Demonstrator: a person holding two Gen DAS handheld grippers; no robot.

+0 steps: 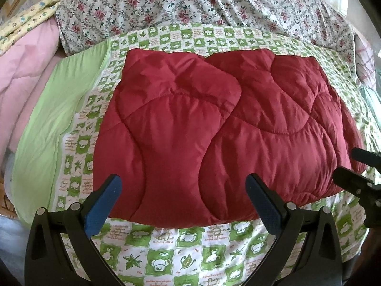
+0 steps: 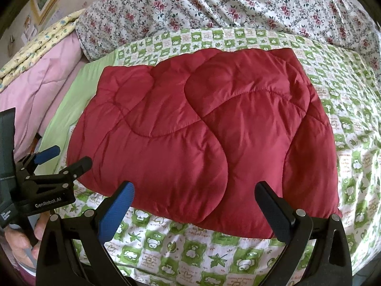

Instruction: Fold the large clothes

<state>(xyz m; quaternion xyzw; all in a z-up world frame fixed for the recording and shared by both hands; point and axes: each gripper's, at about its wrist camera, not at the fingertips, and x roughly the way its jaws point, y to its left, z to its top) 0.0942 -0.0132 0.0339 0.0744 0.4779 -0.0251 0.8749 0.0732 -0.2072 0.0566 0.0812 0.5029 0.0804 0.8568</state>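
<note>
Nearest in the left wrist view, the left gripper (image 1: 183, 202) has its 2 blue-padded fingers (image 1: 104, 205) spread wide apart with nothing between them; it hangs released just above the near edge of the red jacket (image 1: 214, 128). In the right wrist view the right gripper (image 2: 194, 208) is the same: both fingers (image 2: 116, 211) splayed apart, gripping nothing, poised over the jacket's near hem. The left gripper also shows at the left edge of the right wrist view, its fingers parted, with a person's hand (image 2: 21, 243) wrapped around its handle below. At the right edge of the left wrist view the black tips of the right gripper poke in beside the jacket's right corner.

The red jacket is a puffy quilted garment with curved stitch lines, lying folded into a roughly rectangular bundle. It rests flat on a green and white checked sheet (image 1: 166, 257) printed with leaves and cartoon figures, near the front of the bed. A plain light green cloth (image 1: 59, 119) lies to the left of the jacket, well clear of it.

Farther left is a pink quilt (image 1: 26, 71) with a yellow patterned cloth (image 1: 31, 16) on top of it. Beyond the jacket, at the far side, a white floral cover (image 1: 190, 2) with red roses lies bunched in folds. No boxes, baskets or other containers appear in either view.
</note>
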